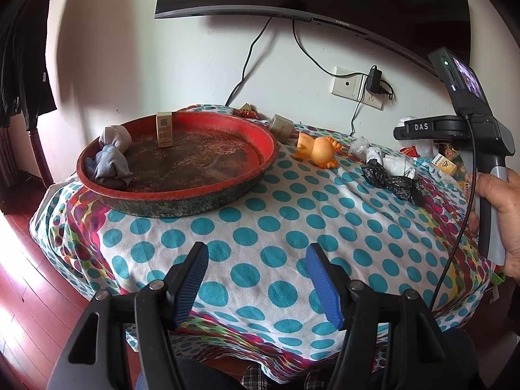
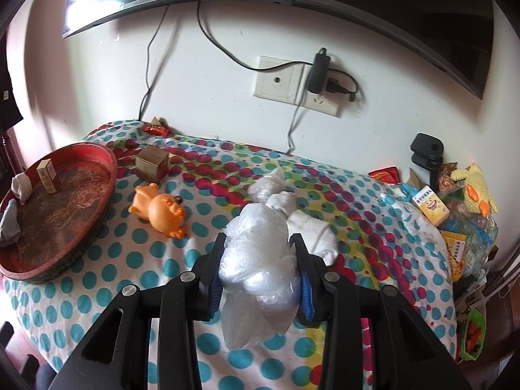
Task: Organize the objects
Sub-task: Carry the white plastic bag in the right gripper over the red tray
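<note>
My right gripper (image 2: pixel 258 239) is shut on a crumpled clear plastic bag (image 2: pixel 260 260), which hangs above the dotted tablecloth (image 2: pixel 130 253). Just beyond it lie a white rolled cloth (image 2: pixel 312 230) and another clear bag (image 2: pixel 266 185). An orange toy (image 2: pixel 161 211) lies on its side between them and the round red tray (image 2: pixel 107 175). My left gripper (image 1: pixel 257 248) is open with nothing between its fingers, low over the cloth in front of the tray (image 1: pixel 260 159). In the tray are a grey sock bundle (image 1: pixel 110 165), a white bundle (image 1: pixel 113 136) and a small upright box (image 1: pixel 164 130).
A black plastic bag (image 1: pixel 390 182) lies right of the orange toy (image 1: pixel 320 151). A cardboard box (image 2: pixel 151 162) sits behind the tray. Small yellow boxes (image 2: pixel 430 206), snack packets and a knitted duck (image 2: pixel 477 188) crowd the right edge. A hand (image 1: pixel 500 208) holds the right gripper's handle. Cables hang down the wall.
</note>
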Demonstrator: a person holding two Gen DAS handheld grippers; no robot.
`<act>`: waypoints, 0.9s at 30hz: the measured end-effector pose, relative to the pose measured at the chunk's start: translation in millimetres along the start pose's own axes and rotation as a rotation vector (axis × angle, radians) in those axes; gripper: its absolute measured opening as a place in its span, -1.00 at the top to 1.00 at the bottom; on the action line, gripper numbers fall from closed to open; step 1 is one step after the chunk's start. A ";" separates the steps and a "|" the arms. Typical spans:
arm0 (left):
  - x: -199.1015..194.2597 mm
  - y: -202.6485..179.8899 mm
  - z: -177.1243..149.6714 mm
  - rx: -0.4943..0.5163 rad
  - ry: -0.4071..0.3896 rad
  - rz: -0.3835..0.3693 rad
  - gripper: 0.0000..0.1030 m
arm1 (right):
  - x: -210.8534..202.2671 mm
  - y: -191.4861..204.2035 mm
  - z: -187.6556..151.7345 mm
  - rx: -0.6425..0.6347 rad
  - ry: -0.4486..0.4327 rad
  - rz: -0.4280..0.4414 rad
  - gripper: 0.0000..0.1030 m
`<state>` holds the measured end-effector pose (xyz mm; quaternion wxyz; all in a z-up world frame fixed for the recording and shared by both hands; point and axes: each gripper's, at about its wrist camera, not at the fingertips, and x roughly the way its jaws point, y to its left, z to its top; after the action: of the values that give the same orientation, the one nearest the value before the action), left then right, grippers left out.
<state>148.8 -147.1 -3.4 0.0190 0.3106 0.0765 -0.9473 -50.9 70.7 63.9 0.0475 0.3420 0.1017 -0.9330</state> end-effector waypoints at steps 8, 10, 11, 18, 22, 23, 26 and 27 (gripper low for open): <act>-4.8 3.9 1.5 -0.023 -0.025 0.023 -0.24 | 0.5 66.2 8.3 -0.076 -0.009 0.123 0.32; -6.5 8.0 3.2 -0.044 -0.035 0.032 -0.24 | 0.5 90.8 12.7 -0.114 -0.009 0.181 0.31; -7.7 10.5 4.0 -0.054 -0.043 0.039 -0.24 | 1.0 101.9 14.8 -0.132 -0.007 0.195 0.31; -16.0 35.5 11.4 -0.158 -0.105 0.094 -0.24 | 14.4 174.2 42.9 -0.221 0.020 0.280 0.31; -18.5 47.2 14.8 -0.193 -0.123 0.109 -0.24 | 38.1 207.1 55.2 -0.272 0.046 0.278 0.31; -18.3 49.6 15.3 -0.200 -0.122 0.107 -0.24 | 44.2 215.0 56.5 -0.282 0.053 0.280 0.31; -17.5 56.9 16.4 -0.223 -0.117 0.107 -0.24 | 61.3 236.4 60.0 -0.307 0.076 0.289 0.31; -16.8 58.8 16.5 -0.230 -0.117 0.106 -0.24 | 68.2 242.4 62.1 -0.306 0.085 0.295 0.31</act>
<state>157.6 -207.9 11.9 0.1089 0.2542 0.1667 -0.9464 -103.5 -180.7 27.9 0.2305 0.3809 0.1929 -0.8744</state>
